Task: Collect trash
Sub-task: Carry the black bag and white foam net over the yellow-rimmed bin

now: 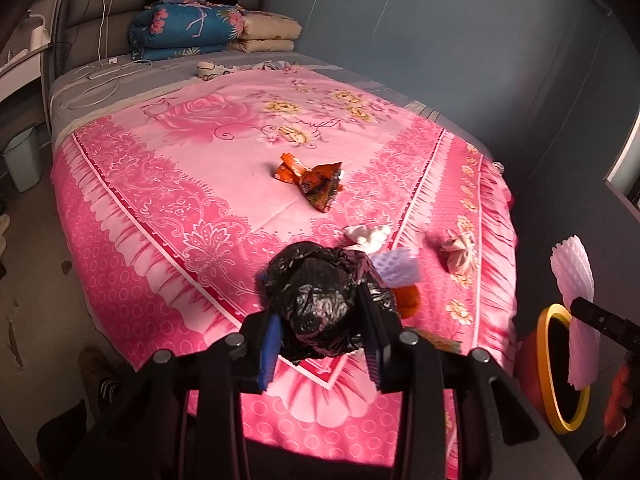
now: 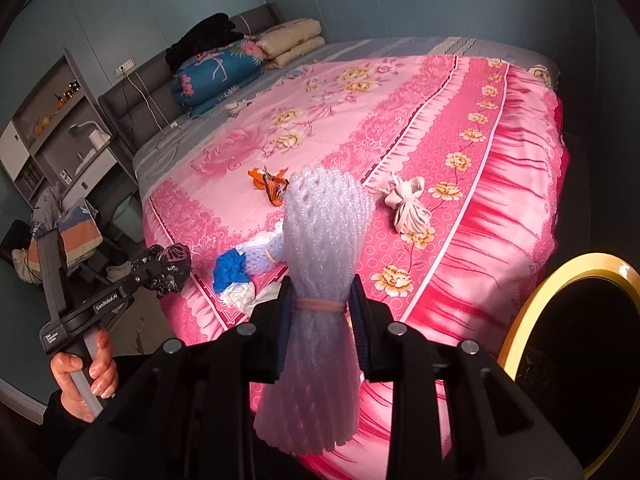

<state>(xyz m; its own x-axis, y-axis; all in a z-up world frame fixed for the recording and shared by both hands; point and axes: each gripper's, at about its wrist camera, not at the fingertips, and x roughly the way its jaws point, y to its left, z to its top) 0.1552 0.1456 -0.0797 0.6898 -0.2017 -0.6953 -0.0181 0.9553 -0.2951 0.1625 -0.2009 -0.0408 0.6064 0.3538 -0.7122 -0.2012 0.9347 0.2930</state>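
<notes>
**Both grippers loaded with trash above the bed, bin at the right**

The black plastic bag (image 1: 320, 304), crumpled to a ball, sits between the pads of the left gripper (image 1: 324, 340), clear of the pink bedspread (image 1: 168, 184). The jaws stand narrowly apart and press on the ball from both sides. The white foam net (image 2: 324, 248), bunched and tied at its waist with a rubber band (image 2: 318, 306), is clamped at that waist by the right gripper (image 2: 318, 336), jaws likewise nearly closed. It stands upright, its loose end hanging below the jaws.

The yellow-rimmed bin (image 2: 560, 276) stands just beside the bed's foot corner, lined in black. Judgement: each piece is held aloft for carrying to it, and the foam net is the nearer.

Trash remaining on the bedspread: an orange wrapper (image 1: 310, 182) near the middle, a knotted beige cloth bundle (image 2: 408, 204) toward the right edge, and a second foam net (image 2: 264, 256) with a blue scrap (image 2: 230, 274) at the near edge.

Folded quilts (image 1: 192, 30) lie at the headboard, well apart from the work
</notes>
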